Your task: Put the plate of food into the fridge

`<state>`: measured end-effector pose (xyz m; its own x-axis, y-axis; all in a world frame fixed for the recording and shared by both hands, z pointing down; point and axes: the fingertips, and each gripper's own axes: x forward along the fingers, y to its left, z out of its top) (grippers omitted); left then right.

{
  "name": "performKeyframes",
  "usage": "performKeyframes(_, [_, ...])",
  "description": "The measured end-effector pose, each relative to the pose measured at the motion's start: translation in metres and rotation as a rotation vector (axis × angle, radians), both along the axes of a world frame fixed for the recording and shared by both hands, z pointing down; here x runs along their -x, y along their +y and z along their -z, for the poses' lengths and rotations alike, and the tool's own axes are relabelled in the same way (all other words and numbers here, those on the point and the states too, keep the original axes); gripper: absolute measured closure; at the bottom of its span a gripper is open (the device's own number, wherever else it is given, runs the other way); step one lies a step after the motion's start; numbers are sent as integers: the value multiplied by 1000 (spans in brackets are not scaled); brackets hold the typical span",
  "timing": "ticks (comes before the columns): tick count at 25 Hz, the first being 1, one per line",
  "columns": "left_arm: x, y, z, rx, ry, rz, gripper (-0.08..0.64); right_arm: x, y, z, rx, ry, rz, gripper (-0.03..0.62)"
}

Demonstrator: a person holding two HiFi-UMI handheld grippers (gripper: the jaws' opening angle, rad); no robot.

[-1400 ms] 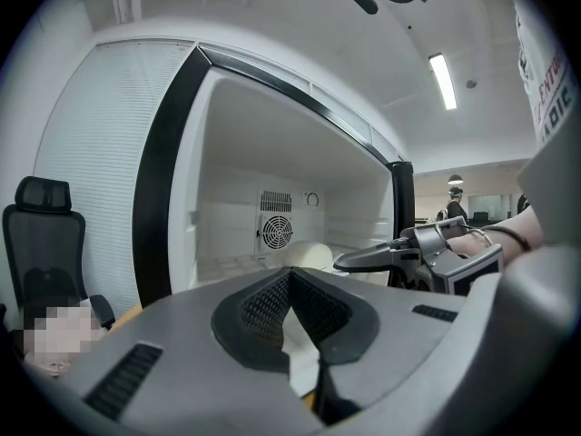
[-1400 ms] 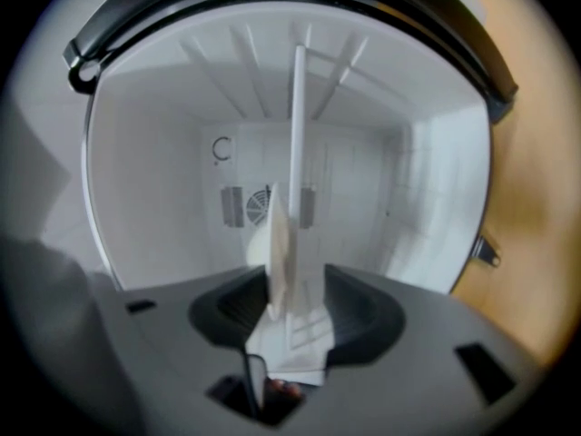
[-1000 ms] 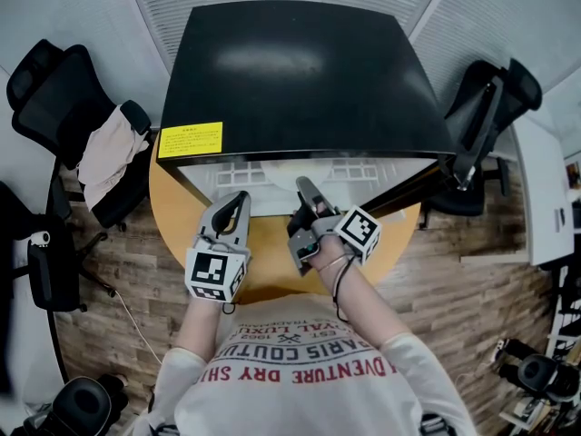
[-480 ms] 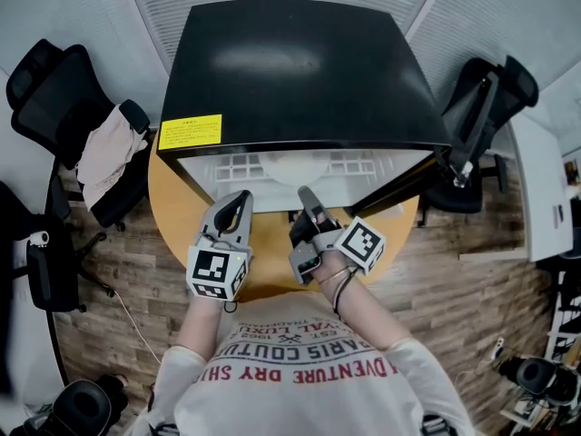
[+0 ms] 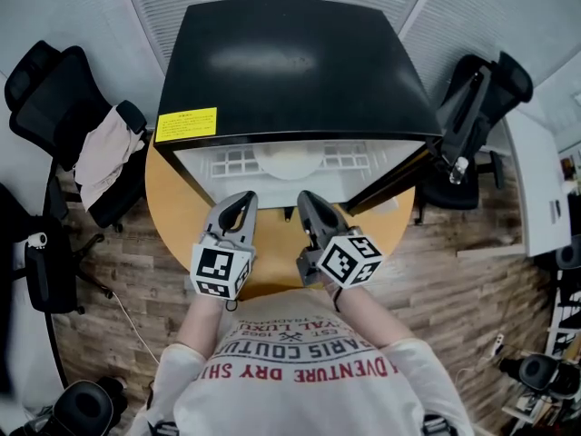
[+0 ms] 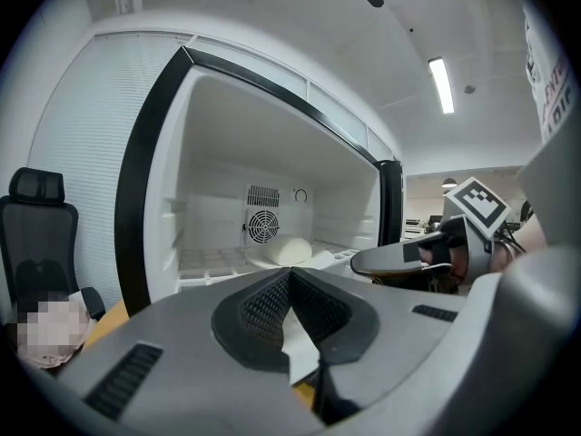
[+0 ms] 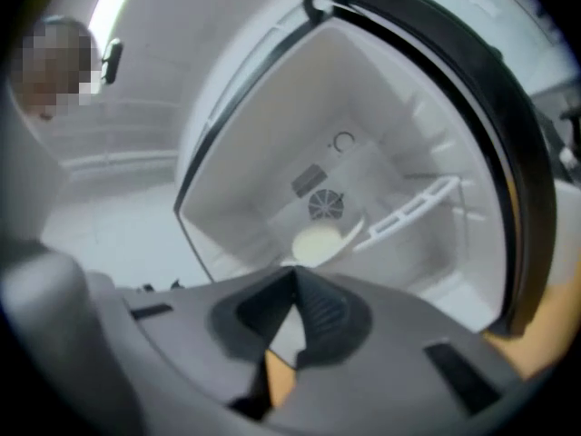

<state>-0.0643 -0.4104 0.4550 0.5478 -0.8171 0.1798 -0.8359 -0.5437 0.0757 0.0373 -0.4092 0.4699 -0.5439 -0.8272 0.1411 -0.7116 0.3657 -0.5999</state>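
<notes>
1. Already the white plate of pale food (image 5: 289, 163) sits inside the open black-topped fridge (image 5: 290, 71).
2. The grey left gripper (image 5: 243, 200) is closed and empty, and the grey right gripper (image 5: 306, 198) has just closed its jaws on nothing. Both hang outside, likely because the placing is done.

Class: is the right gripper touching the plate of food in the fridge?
Apart. Head view shows the right gripper, jaws just closed on nothing, over the table outside the fridge; the plate of food sits inside it.

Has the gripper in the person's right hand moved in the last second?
Yes. The right gripper rolled upright, its marker cube drawing back from the fridge; its jaws have just been closing, empty.
</notes>
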Motion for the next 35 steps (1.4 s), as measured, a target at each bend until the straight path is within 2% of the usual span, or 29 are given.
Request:
performKeyframes(5, [-7, 2, 3, -12, 6, -19, 531, -2, 3, 16, -219, 294, 27, 565])
performKeyframes(8, [-8, 4, 7, -31, 7, -26, 531, -2, 7, 23, -313, 403, 34, 565])
performKeyframes(10, [-9, 5, 10, -43, 10, -33, 531, -3, 9, 24, -332, 438, 37, 565])
performKeyframes(15, [-3, 7, 14, -55, 15, -23, 531, -4, 10, 17, -302, 465, 40, 565])
performKeyframes(35, [-3, 11, 21, -67, 9, -30, 531, 7, 18, 27, -340, 482, 59, 565])
